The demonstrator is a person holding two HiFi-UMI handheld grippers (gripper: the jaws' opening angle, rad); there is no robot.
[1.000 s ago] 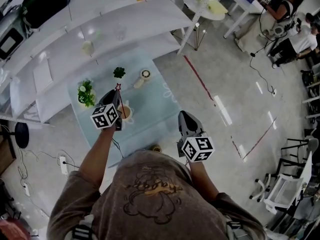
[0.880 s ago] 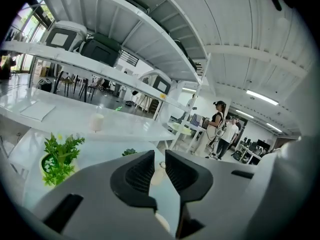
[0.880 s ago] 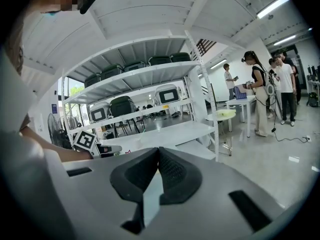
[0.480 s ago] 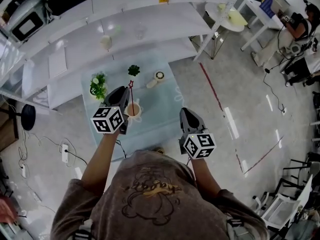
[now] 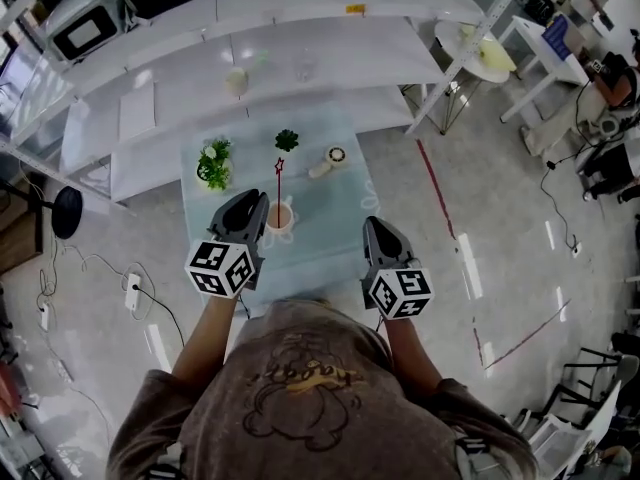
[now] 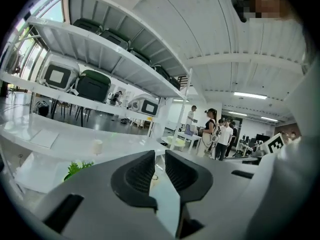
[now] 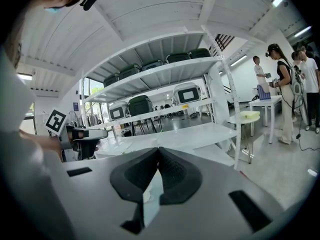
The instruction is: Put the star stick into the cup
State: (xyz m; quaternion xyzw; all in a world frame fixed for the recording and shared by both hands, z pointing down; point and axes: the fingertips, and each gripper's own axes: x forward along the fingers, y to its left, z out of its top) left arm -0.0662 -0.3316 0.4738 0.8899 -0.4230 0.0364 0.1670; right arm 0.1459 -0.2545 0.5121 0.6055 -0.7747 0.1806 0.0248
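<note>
since a second ago the star stick (image 5: 279,176) has gone from the left gripper's grip to standing on its own in the cup (image 5: 280,216). its red star points up and away from the person, its lower end is inside the rim, and the task looks done. the stick is thin and surely very light, stiff enough to stay upright but easy to knock over. any re-grip would best be low on the shaft, just above the rim, not at the star. the cup sits on the pale glass table (image 5: 335,223). the left gripper (image 5: 252,208) is just beside it on the left and appears not to touch it. the right gripper (image 5: 374,230) hangs well apart on the other side. beyond the cup are a leafy plant (image 5: 214,163) and a smaller dark one (image 5: 287,139). only the head view shows stick and cup together. the left gripper view shows what the head view cannot: the jaws of the left gripper (image 6: 159,171) stand a narrow slit apart with no stick between them. the right gripper view shows the pads of the right gripper (image 7: 158,166) pressed together on nothing.
</note>
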